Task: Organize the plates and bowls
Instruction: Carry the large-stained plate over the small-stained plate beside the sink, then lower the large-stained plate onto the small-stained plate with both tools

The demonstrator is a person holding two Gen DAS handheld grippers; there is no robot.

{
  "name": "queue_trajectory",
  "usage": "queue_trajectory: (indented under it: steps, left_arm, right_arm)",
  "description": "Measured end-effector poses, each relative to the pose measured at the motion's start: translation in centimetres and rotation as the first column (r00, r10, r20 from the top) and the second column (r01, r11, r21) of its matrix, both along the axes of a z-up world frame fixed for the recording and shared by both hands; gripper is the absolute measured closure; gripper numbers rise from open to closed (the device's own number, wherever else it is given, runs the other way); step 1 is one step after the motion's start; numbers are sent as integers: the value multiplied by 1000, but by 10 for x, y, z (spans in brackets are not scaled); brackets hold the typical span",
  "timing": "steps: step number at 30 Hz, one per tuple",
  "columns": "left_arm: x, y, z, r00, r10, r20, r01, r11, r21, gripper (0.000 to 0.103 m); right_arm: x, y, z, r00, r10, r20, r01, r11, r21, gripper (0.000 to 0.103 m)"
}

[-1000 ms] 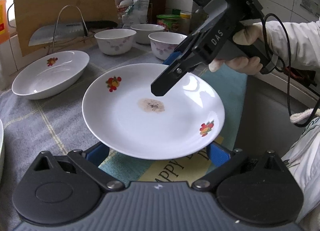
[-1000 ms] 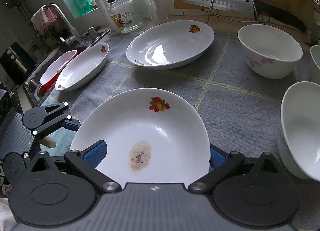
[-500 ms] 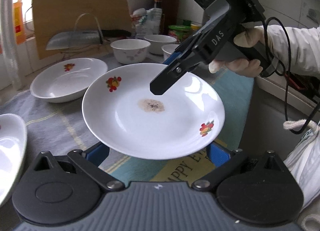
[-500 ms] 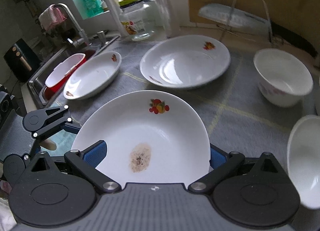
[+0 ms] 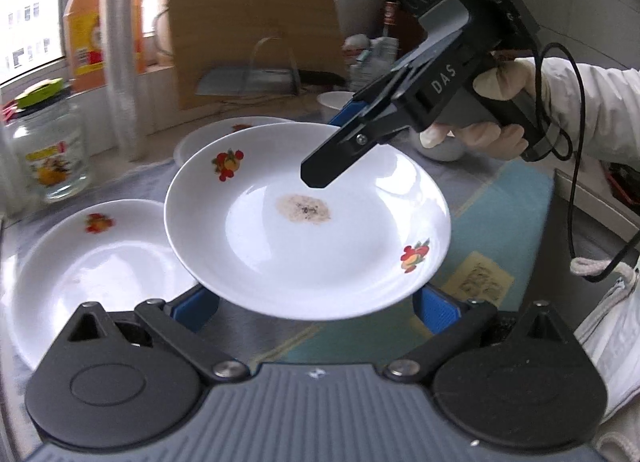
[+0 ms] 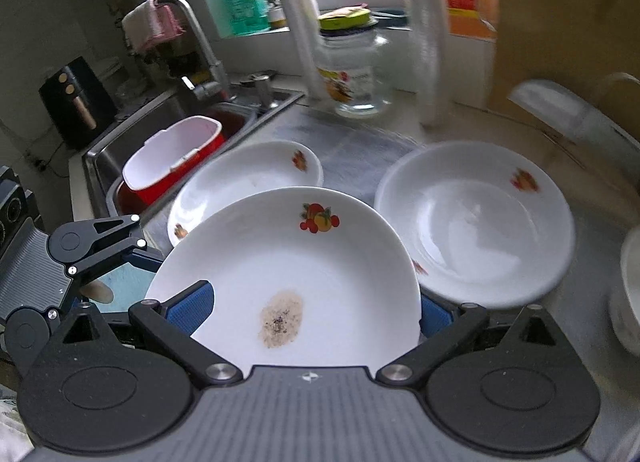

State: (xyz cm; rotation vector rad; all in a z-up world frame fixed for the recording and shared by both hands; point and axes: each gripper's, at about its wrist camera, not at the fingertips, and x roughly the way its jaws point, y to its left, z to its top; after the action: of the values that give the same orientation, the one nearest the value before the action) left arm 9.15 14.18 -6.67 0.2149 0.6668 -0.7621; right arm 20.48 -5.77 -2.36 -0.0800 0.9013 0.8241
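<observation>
- I am holding a white plate (image 5: 308, 222) up in the centre of both wrist views, off the counter (image 6: 360, 150), one gripper on each side of it.
- My left gripper (image 5: 316, 308) is gripping the plate's near rim; the blue pads (image 5: 198, 304) are sitting at either side beneath the rim, clenched on the plate.
- My right gripper (image 6: 314, 312) is clamping the opposite rim in the same way; in the left view its black body is reaching in from the upper right.
- A brown smear (image 6: 281, 318) is sitting in the plate's well, and fruit prints mark the rim.
- Two similar plates are resting on the grey mat: one (image 6: 248, 178) at centre left beside the sink (image 6: 100, 166), one (image 6: 476, 222) at right.
- Risk, as I judge it: both grips are only on the thin glazed rim, so if my hands pull apart or twist unevenly, the plate could slip out and fall onto the plate below.
- Lowering it tilted could chip the rims together.
- The background is blurred, so I cannot tell exactly which plate is underneath.
</observation>
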Motion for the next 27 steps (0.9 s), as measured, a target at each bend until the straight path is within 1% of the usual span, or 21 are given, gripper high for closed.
queue_trajectory:
  steps: [10, 19, 27]
  left_arm:
    - [21, 49, -1, 999, 52, -4, -52, 999, 6, 1]
    - [39, 79, -5, 997, 81, 0, -81, 997, -3, 1]
    - [49, 94, -12, 994, 102, -23, -103, 995, -10, 1]
  right_arm:
    - [31, 60, -1, 999, 40, 6, -40, 999, 4, 0]
    - [51, 92, -5, 998, 60, 6, -59, 998, -7, 0]
    - [66, 115, -12, 997, 76, -12, -76, 997, -22, 0]
